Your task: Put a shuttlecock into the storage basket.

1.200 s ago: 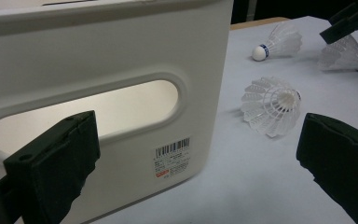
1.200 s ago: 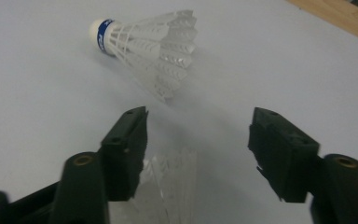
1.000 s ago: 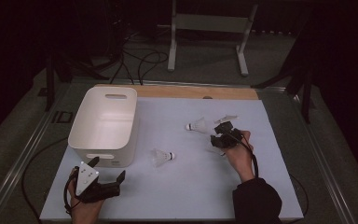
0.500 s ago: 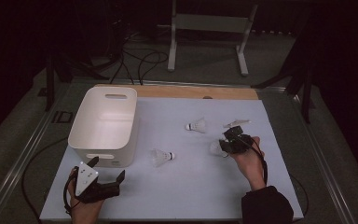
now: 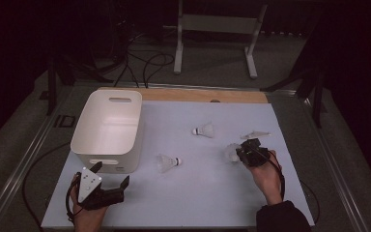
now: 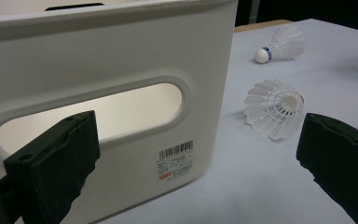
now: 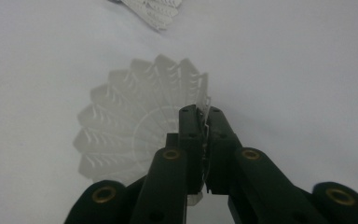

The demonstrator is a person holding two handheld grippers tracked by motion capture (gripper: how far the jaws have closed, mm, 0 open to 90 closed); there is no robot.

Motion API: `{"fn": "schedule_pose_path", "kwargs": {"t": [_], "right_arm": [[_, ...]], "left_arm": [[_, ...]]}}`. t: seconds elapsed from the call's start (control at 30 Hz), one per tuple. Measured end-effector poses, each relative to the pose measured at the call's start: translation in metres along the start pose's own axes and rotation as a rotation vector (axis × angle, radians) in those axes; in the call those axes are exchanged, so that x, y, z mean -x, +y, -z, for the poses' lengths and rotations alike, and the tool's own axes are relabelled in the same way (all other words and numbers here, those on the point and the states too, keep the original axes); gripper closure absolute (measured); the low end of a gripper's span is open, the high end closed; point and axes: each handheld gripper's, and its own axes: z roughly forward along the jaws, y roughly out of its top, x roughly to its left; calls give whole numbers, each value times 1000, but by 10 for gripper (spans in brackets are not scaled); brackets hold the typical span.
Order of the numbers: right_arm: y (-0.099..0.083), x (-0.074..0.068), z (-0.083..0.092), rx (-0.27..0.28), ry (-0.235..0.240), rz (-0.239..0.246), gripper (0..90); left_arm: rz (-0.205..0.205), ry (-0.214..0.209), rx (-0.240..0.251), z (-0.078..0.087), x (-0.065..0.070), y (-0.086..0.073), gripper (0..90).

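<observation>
My right gripper point(image 5: 244, 153) has just been closing and is now shut on the feather rim of a white shuttlecock point(image 7: 135, 126), which rests at the right of the pale table point(image 5: 212, 193). That shuttlecock point(image 5: 231, 152) sits just left of the jaws in the high view. Two more shuttlecocks lie free: one mid-table point(image 5: 167, 163), one farther back point(image 5: 204, 129). My left gripper point(image 5: 111, 175) stands open near the front left, beside the white bin point(image 5: 107, 126). In the left gripper view the left gripper point(image 6: 196, 163) spans the bin's handle wall point(image 6: 121, 51) and a shuttlecock point(image 6: 274, 108).
A flattened white feathered piece point(image 5: 255, 134) lies just behind the right hand, its feathers point(image 7: 151, 9) at the top of the right gripper view. A wooden strip point(image 5: 203, 95) edges the table's far side. Cables and a metal stand point(image 5: 217, 29) are on the floor beyond.
The right hand has shifted to the right and toward the person, and its jaws have closed onto the shuttlecock's feathers. The left hand and the other shuttlecocks have stayed put.
</observation>
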Motion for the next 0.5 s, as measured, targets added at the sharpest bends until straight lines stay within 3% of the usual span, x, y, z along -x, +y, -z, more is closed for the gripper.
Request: {"fn": "schedule_pose_path", "kwargs": {"t": [0.5], "right_arm": [[3, -6, 11, 67, 15, -7, 887]], "left_arm": [[15, 1, 7, -2, -3, 1, 0]]}}
